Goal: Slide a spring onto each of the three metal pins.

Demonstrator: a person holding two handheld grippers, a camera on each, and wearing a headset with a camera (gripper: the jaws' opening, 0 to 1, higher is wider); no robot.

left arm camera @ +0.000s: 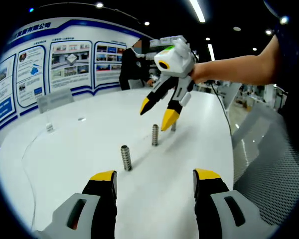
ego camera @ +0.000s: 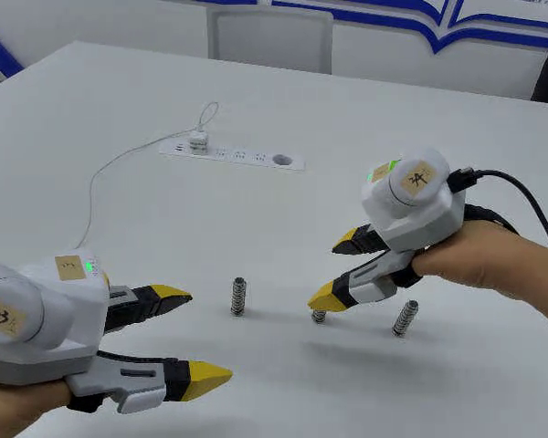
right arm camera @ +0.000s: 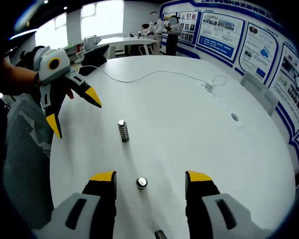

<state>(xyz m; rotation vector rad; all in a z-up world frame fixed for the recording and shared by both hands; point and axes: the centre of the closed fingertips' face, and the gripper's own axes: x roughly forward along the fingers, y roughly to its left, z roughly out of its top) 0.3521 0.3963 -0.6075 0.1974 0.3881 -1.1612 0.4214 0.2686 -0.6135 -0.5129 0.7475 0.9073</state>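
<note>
L gripper sits nearest, bottom-left of head view, jaws apart & holding nothing. The round sticker on its housing reads "33"; a smaller tan sticker by the green light is too blurred to read. R gripper hangs over the table at right, jaws also apart & unloaded, w/ a sticker whose handwritten mark looks like "4". Three pins stand in a row. Left pin is upright w/ spring coils along it. Middle pin is just beside R gripper's lower yellow tip, partly hidden. Right pin is coiled & leaning. In R gripper view the middle pin lies btwn that gripper's own tips, apart from both. A wide stretch of white tabletop runs from the pins back to the pwr strip w/ its plug & cable. In both gripper views the table's near edge curves close by the pins. Wall boards have blue headings, text too small to read.
</note>
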